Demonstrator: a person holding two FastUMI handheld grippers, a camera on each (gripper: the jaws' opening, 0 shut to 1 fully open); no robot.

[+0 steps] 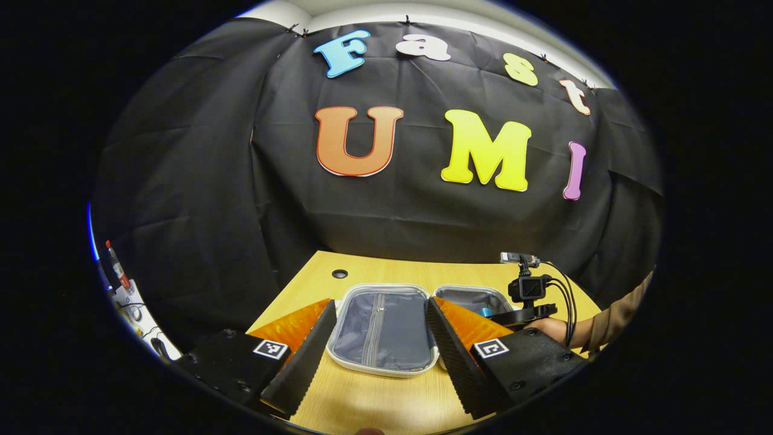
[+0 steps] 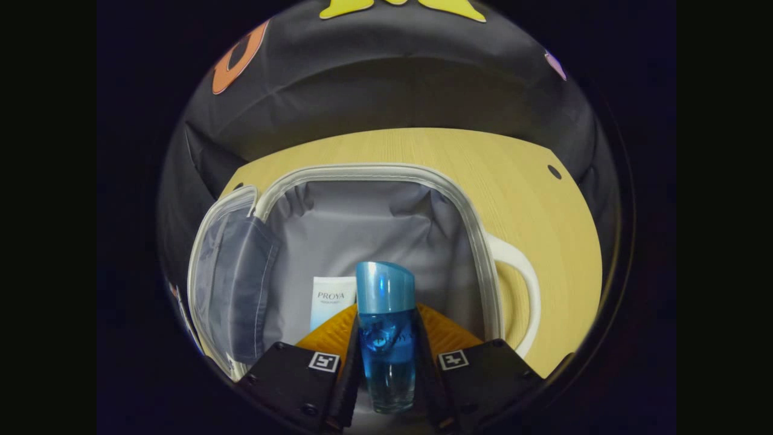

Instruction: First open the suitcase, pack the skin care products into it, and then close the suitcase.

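The small suitcase lies open on the wooden table; its lid half (image 1: 381, 326) shows a grey zipped lining, and its other half (image 1: 474, 299) lies to the right. My left gripper (image 1: 380, 305) hovers open over the lid half and holds nothing. In the right gripper view, my right gripper (image 2: 386, 314) is shut on a blue bottle (image 2: 386, 338) with a blue cap, held upright over the grey-lined compartment (image 2: 368, 229). A white tube (image 2: 331, 299) lies inside, just left of the bottle. The right gripper (image 1: 531, 311) and the hand holding it (image 1: 546, 329) also appear in the left gripper view.
The suitcase's white handle (image 2: 520, 266) sticks out to the right over the table (image 2: 531, 199). The lid (image 2: 229, 284) stands at the left of the compartment. A cable hole (image 1: 340, 273) sits near the table's far edge. White equipment (image 1: 130, 299) stands off the table's left side.
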